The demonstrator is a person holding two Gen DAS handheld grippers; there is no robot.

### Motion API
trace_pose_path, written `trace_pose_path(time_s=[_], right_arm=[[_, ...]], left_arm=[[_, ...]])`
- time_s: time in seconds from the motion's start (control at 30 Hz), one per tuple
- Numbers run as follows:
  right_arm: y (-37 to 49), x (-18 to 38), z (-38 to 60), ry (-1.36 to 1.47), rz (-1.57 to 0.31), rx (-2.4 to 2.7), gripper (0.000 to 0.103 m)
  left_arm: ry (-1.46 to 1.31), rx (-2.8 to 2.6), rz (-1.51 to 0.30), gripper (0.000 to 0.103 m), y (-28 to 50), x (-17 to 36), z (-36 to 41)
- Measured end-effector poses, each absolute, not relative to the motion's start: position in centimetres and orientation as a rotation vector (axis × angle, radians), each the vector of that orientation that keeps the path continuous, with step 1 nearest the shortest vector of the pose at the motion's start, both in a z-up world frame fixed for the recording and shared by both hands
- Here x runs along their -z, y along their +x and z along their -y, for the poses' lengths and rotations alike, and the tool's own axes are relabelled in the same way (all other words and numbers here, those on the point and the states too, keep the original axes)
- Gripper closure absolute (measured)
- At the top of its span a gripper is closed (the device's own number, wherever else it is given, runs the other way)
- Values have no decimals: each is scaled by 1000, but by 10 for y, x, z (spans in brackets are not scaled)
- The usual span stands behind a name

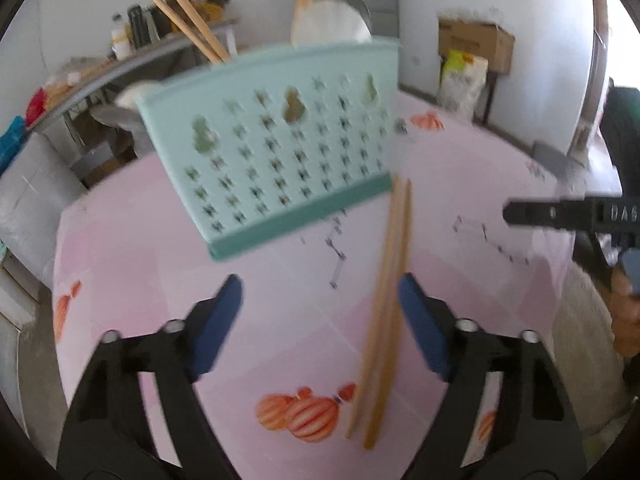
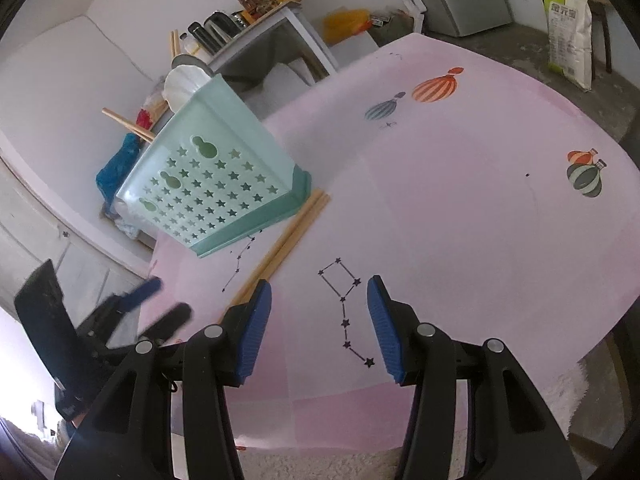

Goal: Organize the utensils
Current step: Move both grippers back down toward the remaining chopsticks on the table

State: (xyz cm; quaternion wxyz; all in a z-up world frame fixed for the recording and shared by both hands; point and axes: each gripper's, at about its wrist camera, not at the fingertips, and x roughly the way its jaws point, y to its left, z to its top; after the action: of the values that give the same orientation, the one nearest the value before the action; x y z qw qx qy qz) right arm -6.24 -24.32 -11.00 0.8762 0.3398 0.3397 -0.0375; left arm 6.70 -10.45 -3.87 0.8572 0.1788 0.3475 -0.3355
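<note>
A mint green utensil holder (image 1: 276, 160) with star holes stands on the pink table, holding chopsticks (image 1: 188, 16) and a white spoon (image 1: 330, 22). It also shows in the right wrist view (image 2: 212, 172). A pair of wooden chopsticks (image 1: 386, 308) lies flat on the table beside the holder's base, also seen in the right wrist view (image 2: 280, 248). My left gripper (image 1: 320, 292) is open and empty above the table, the chopsticks near its right finger. My right gripper (image 2: 320, 300) is open and empty over the table; it also shows at the right of the left wrist view (image 1: 516, 212).
The pink tablecloth (image 2: 460, 200) has balloon and constellation prints. A cluttered shelf (image 2: 248, 0) with bottles stands behind the holder. A cardboard box (image 1: 476, 40) and a rice bag (image 2: 568, 28) sit on the floor past the table's far edge.
</note>
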Motion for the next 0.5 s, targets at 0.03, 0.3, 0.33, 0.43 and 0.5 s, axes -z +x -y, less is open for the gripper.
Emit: trace_pose_path(time_s=[0.03,0.3,0.33,0.43,0.5], right_arm=[[-62,109,243,704,-709,76,54],[-61,108,233,688,-717,58,54],[-61,108,232,687,-718,58,54],[-61,107,231,680,-718,60,54],[-60,108,231,680,-720,61,54]], left_arm=[[367,715,-754,43,67,42,105],[325,736,-883,83,68,66,108],[328,729,-878,86,69,67,109],[349,715,-873,89,68,69,114],[343,712,-881,90,67,68,116]])
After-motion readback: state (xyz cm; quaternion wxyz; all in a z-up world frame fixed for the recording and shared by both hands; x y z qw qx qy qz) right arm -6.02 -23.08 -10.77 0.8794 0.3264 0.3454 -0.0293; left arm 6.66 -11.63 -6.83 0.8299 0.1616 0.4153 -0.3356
